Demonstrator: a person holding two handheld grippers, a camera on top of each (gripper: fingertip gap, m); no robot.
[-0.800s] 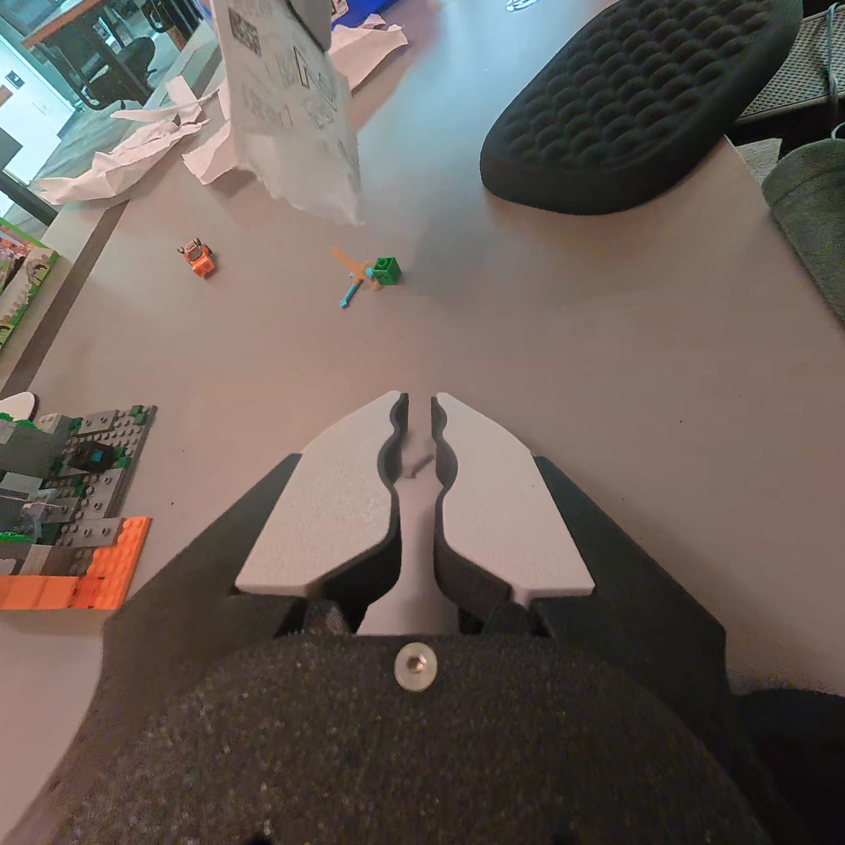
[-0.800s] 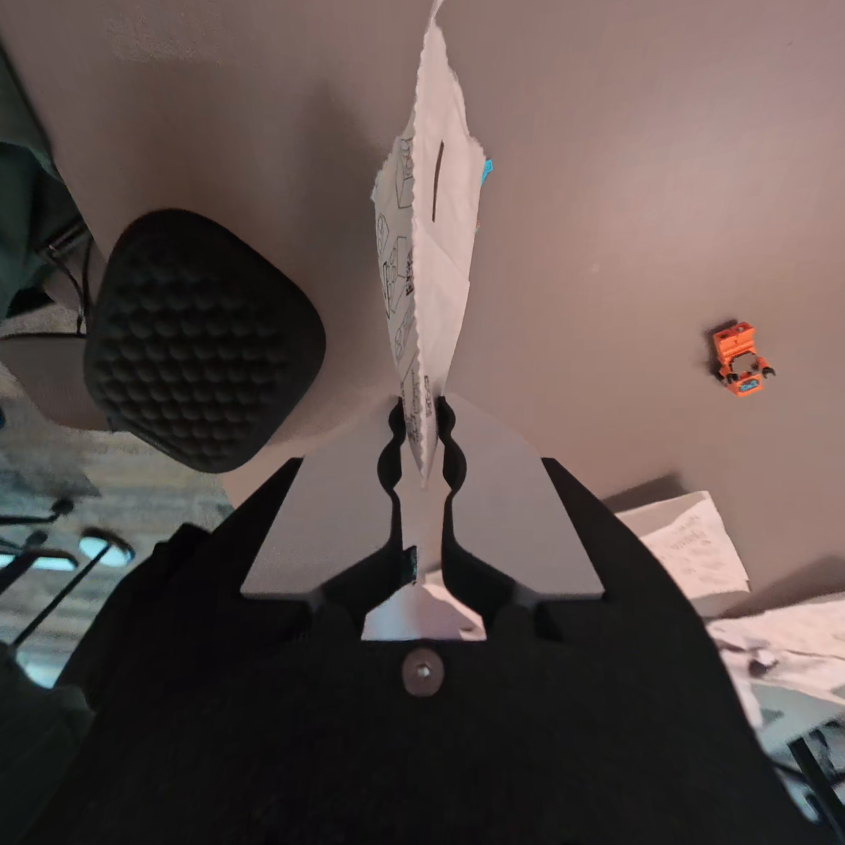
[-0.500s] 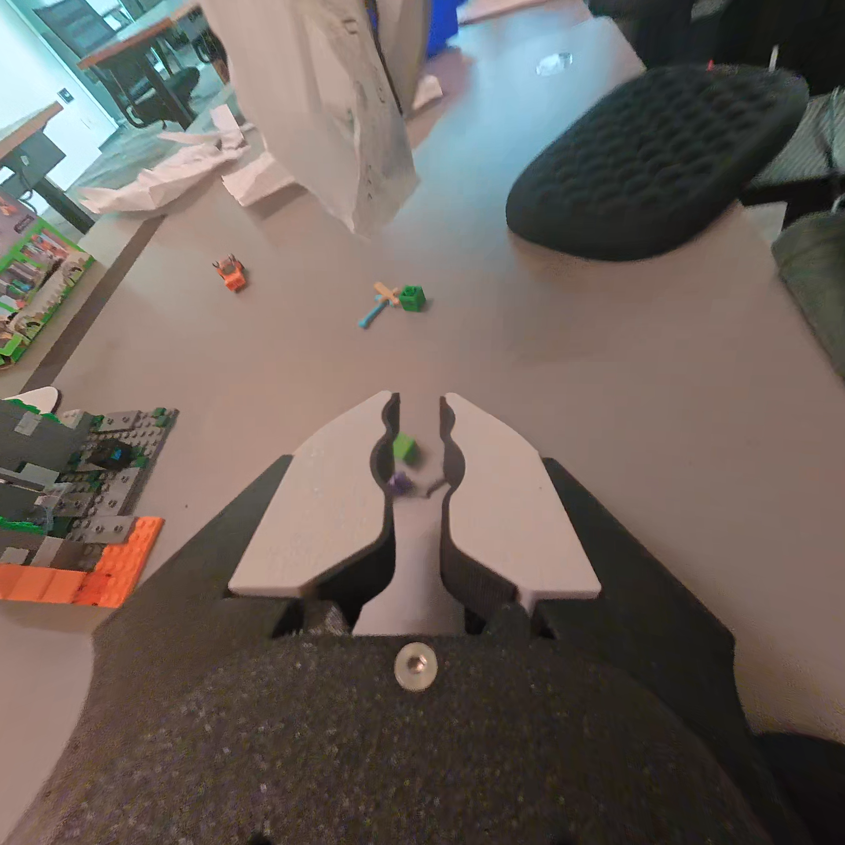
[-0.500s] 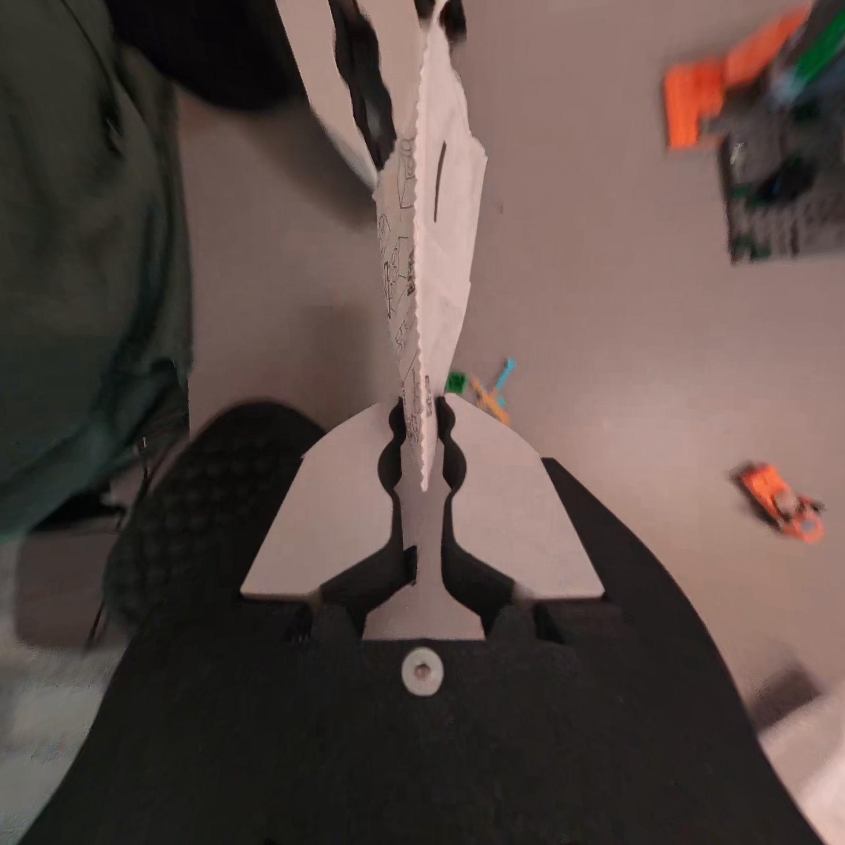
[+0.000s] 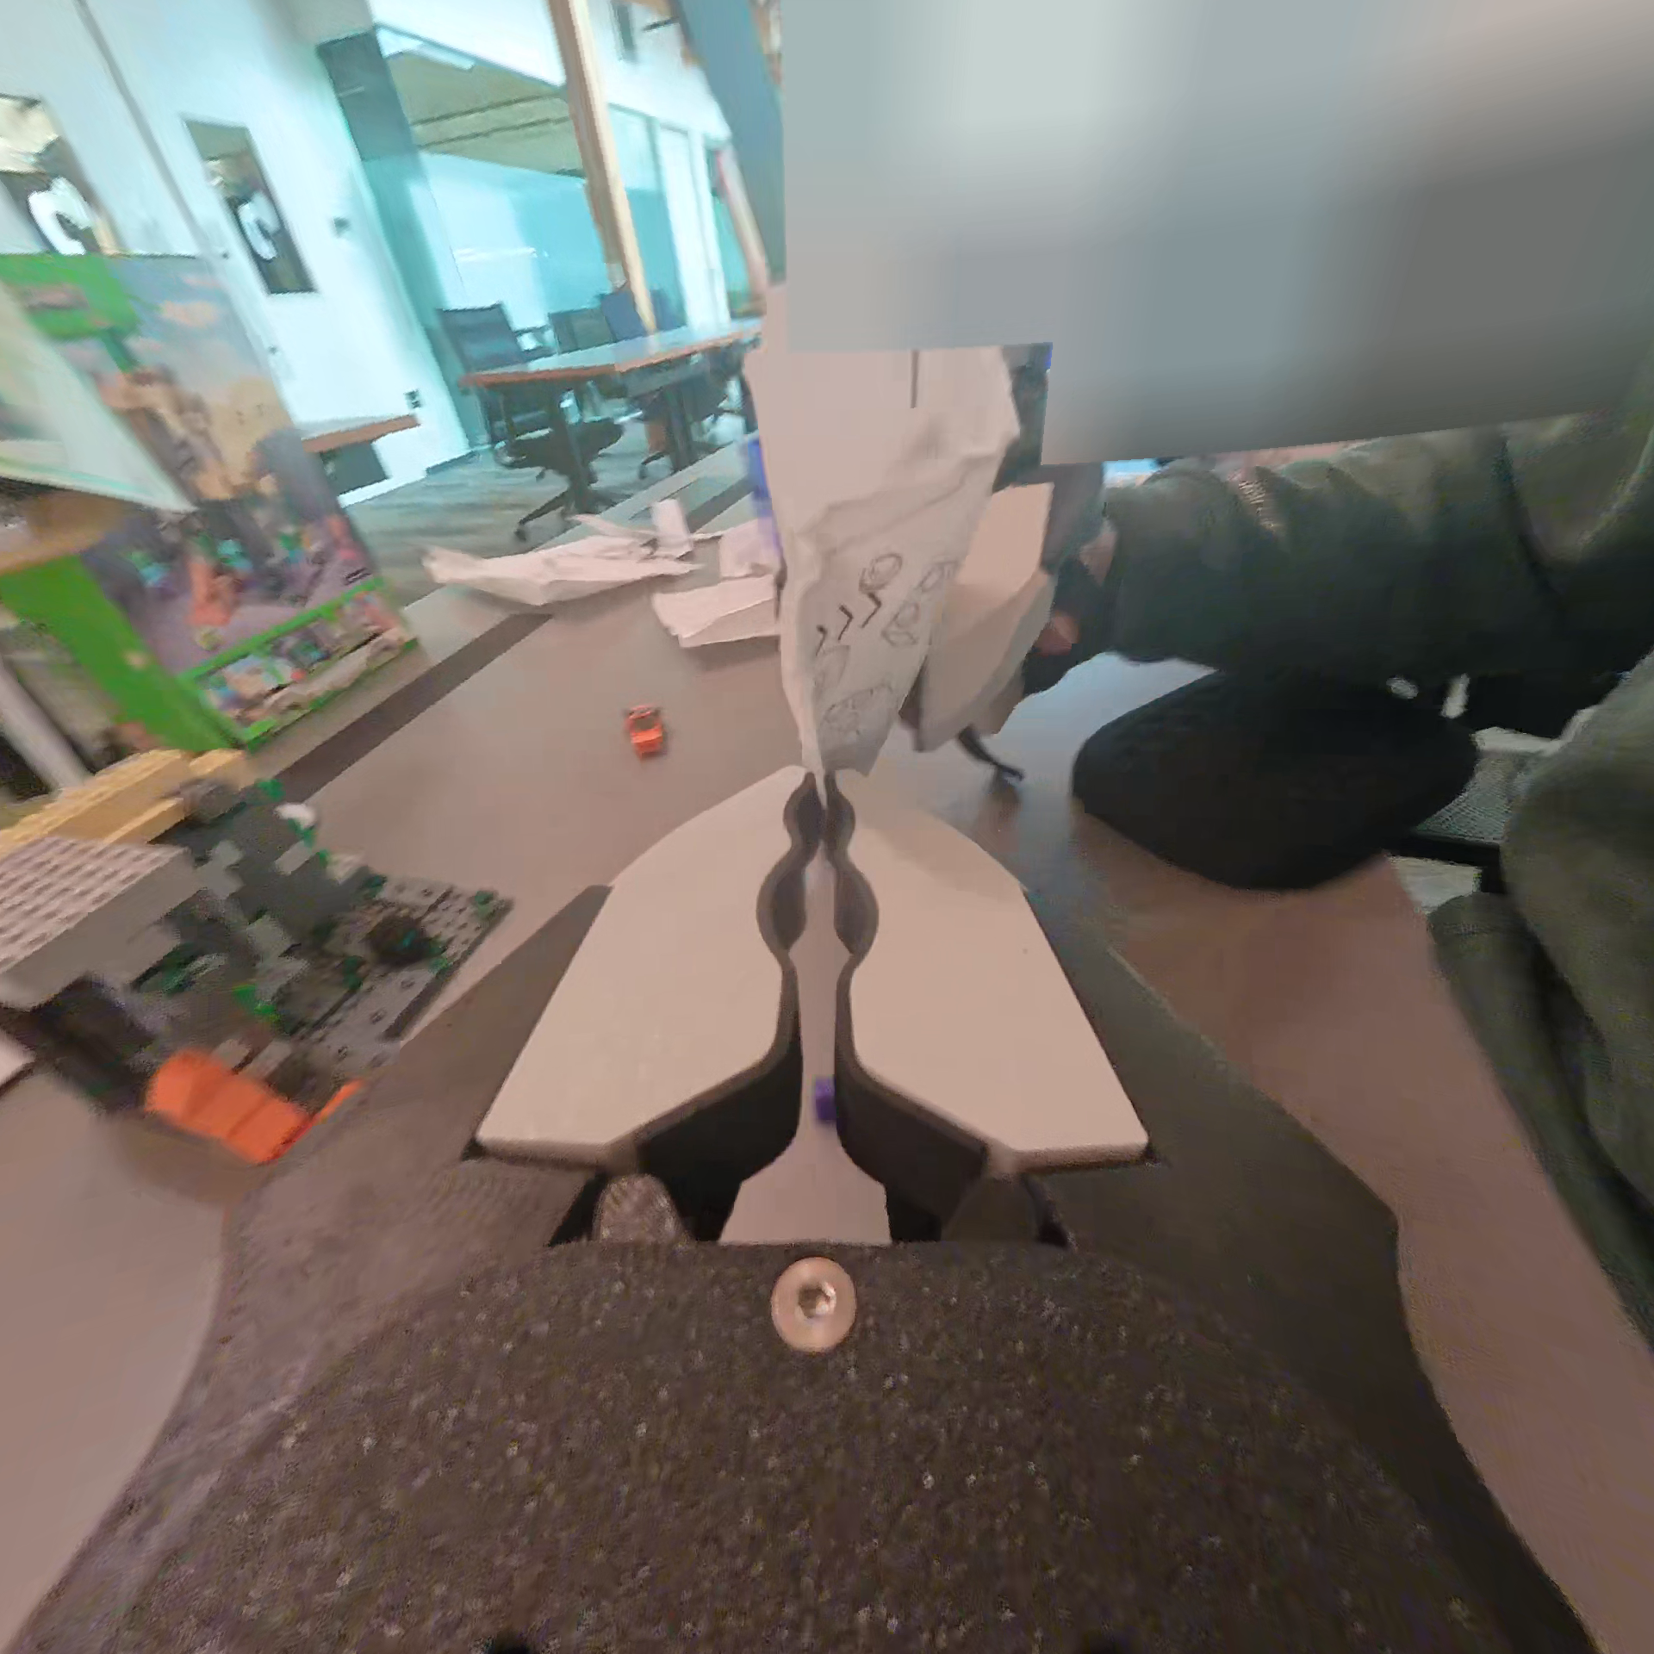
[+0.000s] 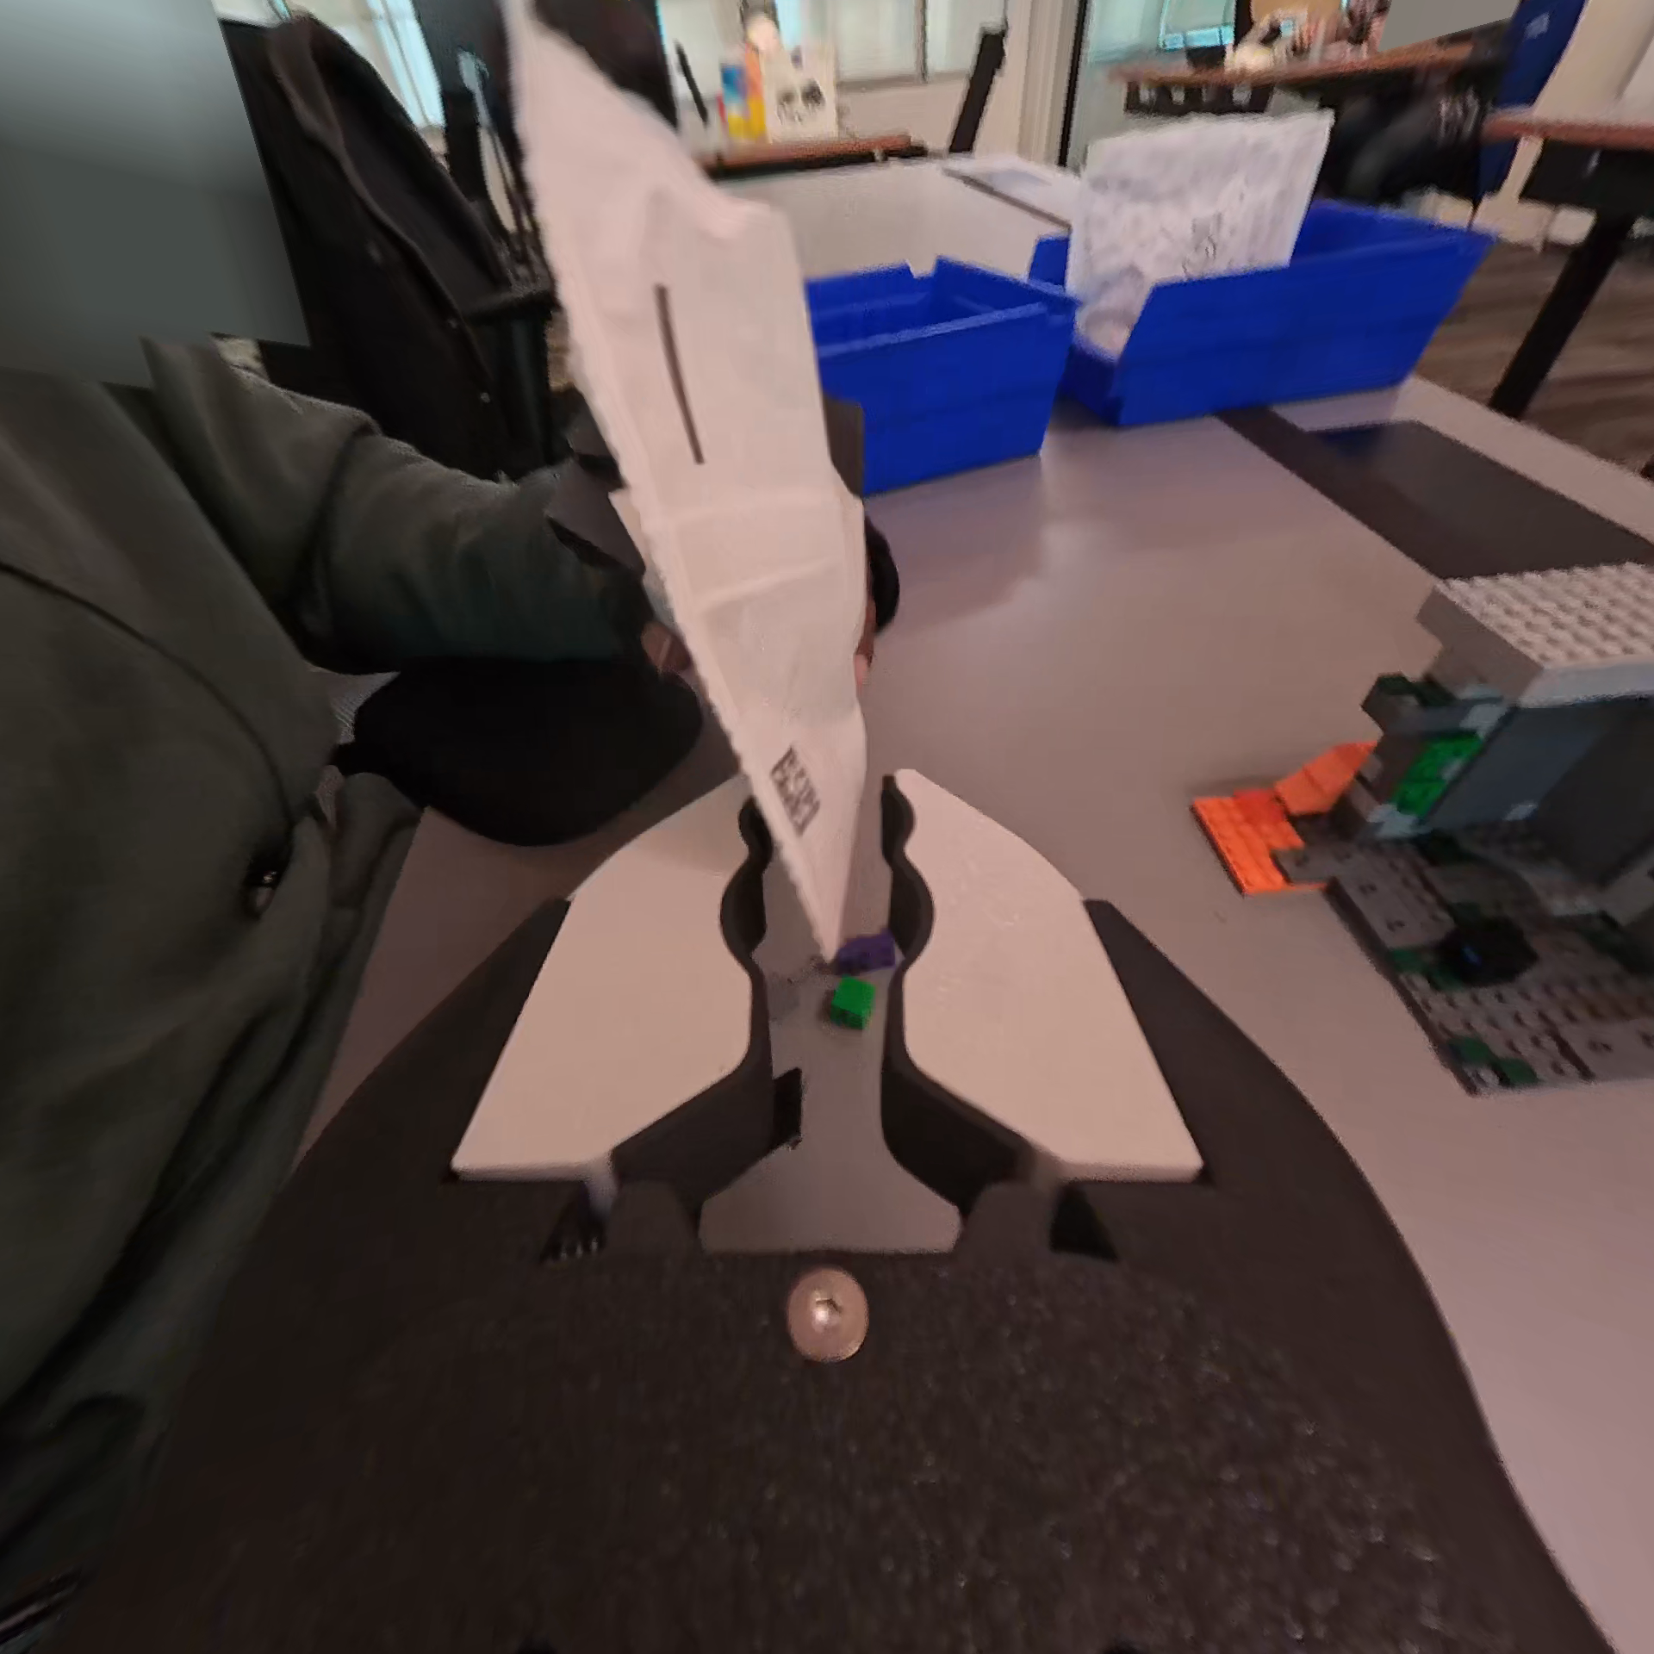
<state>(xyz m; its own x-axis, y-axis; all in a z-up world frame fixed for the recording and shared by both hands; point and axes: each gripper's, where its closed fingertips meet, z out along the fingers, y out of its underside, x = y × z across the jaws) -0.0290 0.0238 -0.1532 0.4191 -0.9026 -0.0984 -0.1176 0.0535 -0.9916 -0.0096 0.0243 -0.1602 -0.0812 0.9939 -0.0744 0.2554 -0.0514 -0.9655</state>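
My left gripper [image 5: 822, 788] is raised off the table and shut on the bottom corner of a white printed paper bag [image 5: 877, 609], which stands up above its tips. My right gripper [image 6: 822, 797] is open. The same bag [image 6: 716, 465] stands between its fingers, leaning on the left finger [image 6: 662, 967], with a gap to the right finger [image 6: 1002, 967]. That gripper's pale fingers show behind the bag in the left wrist view [image 5: 976, 662]. A purple piece [image 6: 866, 950] and a green brick [image 6: 852, 1001] lie on the grey table [image 6: 1119, 644] below the right jaws.
A grey, green and orange brick build [image 6: 1477, 850] stands on the table; it also shows in the left wrist view [image 5: 268, 940]. Two blue bins [image 6: 940, 367] sit at the far side. An orange piece [image 5: 646, 729], crumpled papers [image 5: 573, 568], a green box [image 5: 179, 537] and a black pad [image 5: 1253, 779] are nearby. My two grippers' fingertips are within a few centimetres of each other.
The right gripper tipped the bag and small green and purple pieces landed on the table. The left gripper rose and closed on the bag's corner. The right jaws opened off the bag.
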